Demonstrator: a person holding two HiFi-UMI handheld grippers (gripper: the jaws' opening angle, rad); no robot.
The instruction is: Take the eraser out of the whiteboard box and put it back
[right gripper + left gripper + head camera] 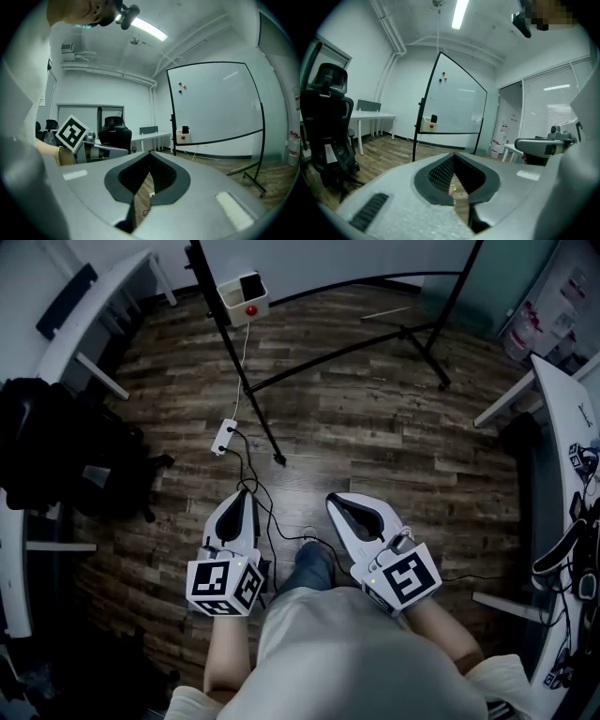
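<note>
The white whiteboard box hangs on the whiteboard stand at the far end of the wooden floor, with the dark eraser standing in it. In the left gripper view the box and eraser sit low on the whiteboard's left edge; the right gripper view shows the box and eraser small and distant. My left gripper and right gripper are held side by side in front of the person, well short of the box. Both are shut and empty, their tips meeting.
The whiteboard's black legs spread across the floor ahead. A white power strip and cables lie between me and the stand. A black office chair and white desk stand left; another desk lines the right.
</note>
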